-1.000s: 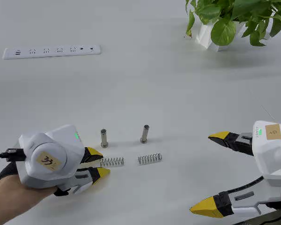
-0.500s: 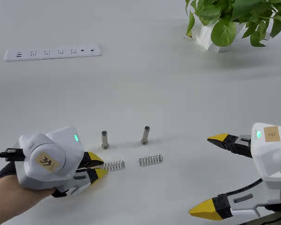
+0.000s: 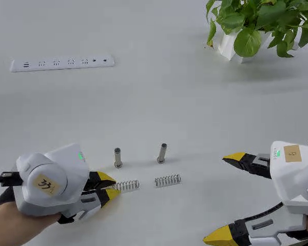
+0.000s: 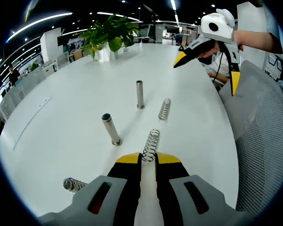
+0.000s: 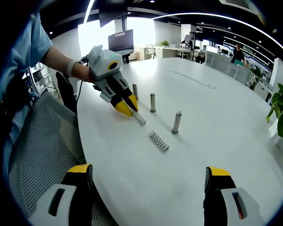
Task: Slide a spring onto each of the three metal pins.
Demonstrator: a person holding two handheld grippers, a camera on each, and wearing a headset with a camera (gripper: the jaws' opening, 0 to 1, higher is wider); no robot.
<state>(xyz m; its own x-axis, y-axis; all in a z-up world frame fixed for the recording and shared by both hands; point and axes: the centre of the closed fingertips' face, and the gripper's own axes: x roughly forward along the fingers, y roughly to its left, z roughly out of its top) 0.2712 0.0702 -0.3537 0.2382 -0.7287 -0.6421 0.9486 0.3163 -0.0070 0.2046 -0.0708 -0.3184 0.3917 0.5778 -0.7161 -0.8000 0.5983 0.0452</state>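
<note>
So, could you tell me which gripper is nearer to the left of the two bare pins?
Left. The left gripper, shut on a spring, sits close to that pin on the person's side; the right gripper hangs open well off to its right.

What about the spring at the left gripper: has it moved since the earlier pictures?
No. The spring lies as before in front of the left pin; only the camera shifted. The left gripper has shut on its end.
</note>
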